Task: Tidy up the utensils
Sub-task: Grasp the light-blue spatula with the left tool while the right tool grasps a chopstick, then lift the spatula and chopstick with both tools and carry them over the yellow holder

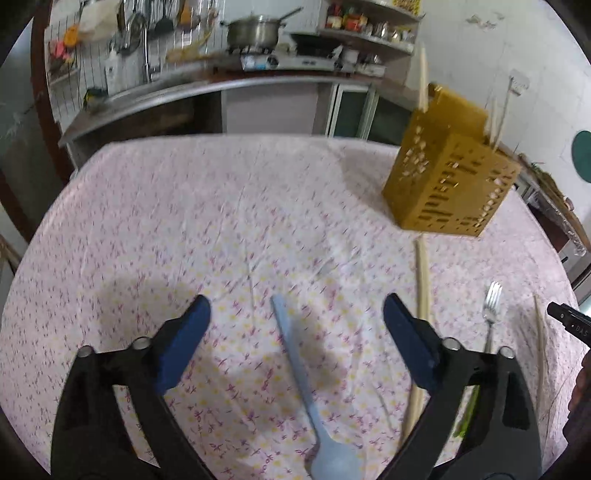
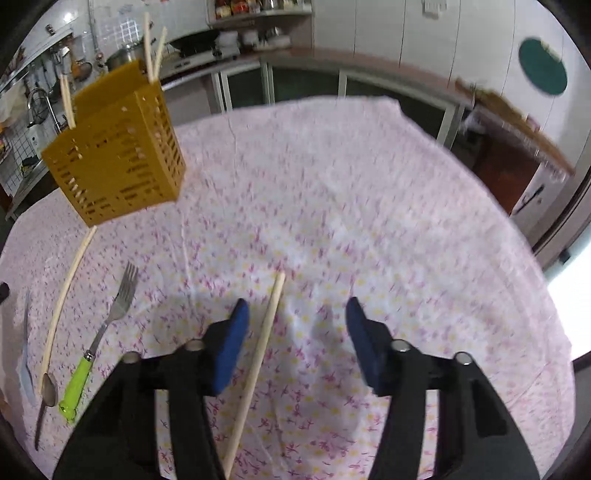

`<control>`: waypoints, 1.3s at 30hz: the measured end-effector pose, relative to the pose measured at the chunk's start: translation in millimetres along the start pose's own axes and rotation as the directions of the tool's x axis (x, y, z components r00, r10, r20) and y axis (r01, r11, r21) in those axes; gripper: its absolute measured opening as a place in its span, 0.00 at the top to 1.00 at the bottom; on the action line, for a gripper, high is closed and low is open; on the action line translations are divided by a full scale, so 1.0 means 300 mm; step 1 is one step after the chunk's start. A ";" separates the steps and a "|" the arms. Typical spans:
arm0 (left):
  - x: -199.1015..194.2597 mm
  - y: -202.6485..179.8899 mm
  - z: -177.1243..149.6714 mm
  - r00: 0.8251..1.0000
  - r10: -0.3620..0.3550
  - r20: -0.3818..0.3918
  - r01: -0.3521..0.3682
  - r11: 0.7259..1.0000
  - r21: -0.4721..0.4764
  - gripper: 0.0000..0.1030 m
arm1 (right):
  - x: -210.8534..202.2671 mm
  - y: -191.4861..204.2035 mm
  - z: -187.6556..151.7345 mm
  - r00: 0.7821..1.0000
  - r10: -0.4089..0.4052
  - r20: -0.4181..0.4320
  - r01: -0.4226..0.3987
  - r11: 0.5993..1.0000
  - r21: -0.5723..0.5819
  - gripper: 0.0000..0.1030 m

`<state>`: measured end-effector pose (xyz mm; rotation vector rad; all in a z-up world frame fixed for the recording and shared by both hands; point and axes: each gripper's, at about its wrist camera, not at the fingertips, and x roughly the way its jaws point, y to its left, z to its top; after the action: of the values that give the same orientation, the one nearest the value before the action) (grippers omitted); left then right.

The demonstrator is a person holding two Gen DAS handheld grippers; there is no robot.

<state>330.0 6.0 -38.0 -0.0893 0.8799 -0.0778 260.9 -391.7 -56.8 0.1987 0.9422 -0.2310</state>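
A yellow slotted utensil holder (image 1: 450,181) (image 2: 114,162) stands on the flowered tablecloth with a few chopsticks (image 2: 149,48) in it. My left gripper (image 1: 297,314) is open above a light blue plastic spoon (image 1: 306,391) lying between its fingers. A chopstick (image 1: 421,325) lies just right of it, then a green-handled fork (image 1: 491,314). My right gripper (image 2: 297,317) is open over another chopstick (image 2: 258,365), which lies near its left finger. The fork (image 2: 99,339), a long chopstick (image 2: 64,299), a metal spoon (image 2: 46,398) and the blue spoon (image 2: 26,354) lie at the left of the right wrist view.
The round table (image 2: 369,206) carries a pink flowered cloth. Behind it runs a kitchen counter (image 1: 207,88) with a sink, a pot (image 1: 253,31) on a stove and shelves. The right gripper's tip (image 1: 569,317) shows at the left wrist view's right edge.
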 end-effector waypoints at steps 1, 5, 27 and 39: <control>0.011 0.001 -0.003 1.000 -0.002 -0.015 0.002 1.000 -0.004 0.22 | 0.010 0.005 -0.003 1.000 -0.003 -0.009 0.003 1.000 -0.003 0.57; 0.066 0.016 -0.009 0.994 0.002 -0.107 -0.004 1.000 -0.019 0.40 | 0.032 0.033 -0.013 0.999 -0.012 -0.044 0.011 1.000 -0.015 0.67; 0.215 0.024 0.049 0.976 0.026 -0.216 -0.032 0.999 -0.025 0.90 | 0.085 0.048 0.049 0.988 -0.002 -0.155 0.001 1.000 -0.002 0.86; 0.135 0.025 0.058 0.985 -0.048 -0.166 0.039 0.997 -0.059 0.94 | 0.016 0.043 0.050 0.997 0.025 -0.077 -0.025 1.000 0.002 0.94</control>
<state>369.4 10.0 -58.8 -0.1561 1.0487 -0.1028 278.9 -383.8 -51.2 0.2215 1.0160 -0.2020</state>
